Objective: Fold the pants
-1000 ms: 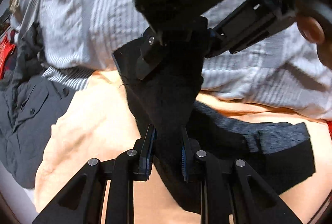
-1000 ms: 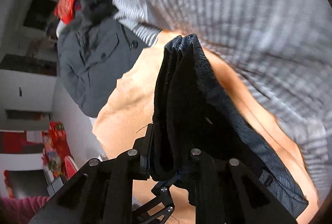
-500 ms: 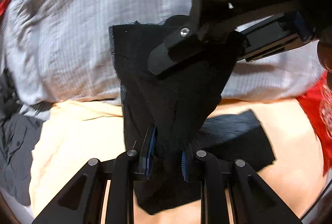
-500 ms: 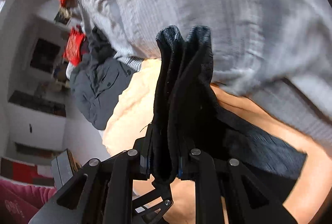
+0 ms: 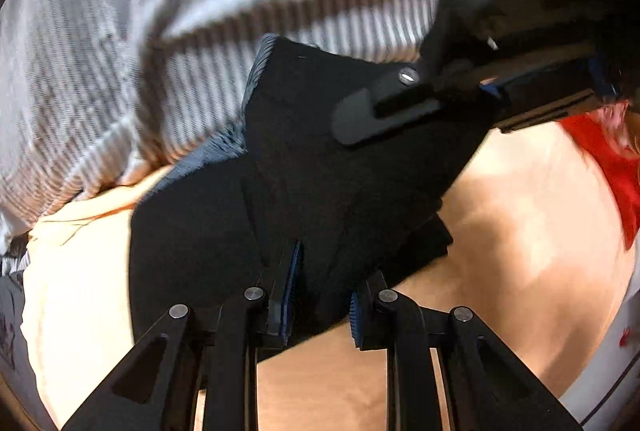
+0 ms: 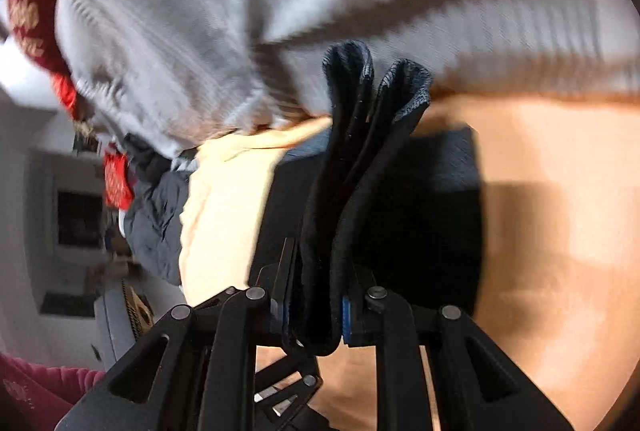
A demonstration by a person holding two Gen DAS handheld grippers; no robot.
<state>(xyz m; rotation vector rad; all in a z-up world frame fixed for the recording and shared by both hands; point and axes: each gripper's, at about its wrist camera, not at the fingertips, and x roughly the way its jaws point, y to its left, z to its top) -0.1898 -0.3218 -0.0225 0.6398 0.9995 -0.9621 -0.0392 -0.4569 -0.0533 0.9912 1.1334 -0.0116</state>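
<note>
The pants [image 5: 320, 183] hang between the two claws above the table [image 5: 520, 271], their lower part lying on it. The left claw [image 5: 322, 301] holds one edge between its pads, and the right claw [image 6: 316, 305] holds a bunched edge. A striped garment [image 5: 120, 51] lies on the table behind the pants, and a crumpled shirt [image 6: 156, 223] lies at its left edge.

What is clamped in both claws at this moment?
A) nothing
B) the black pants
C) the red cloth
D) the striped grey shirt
B: the left claw and the right claw each pinch folds of the black pants over the peach surface.
</note>
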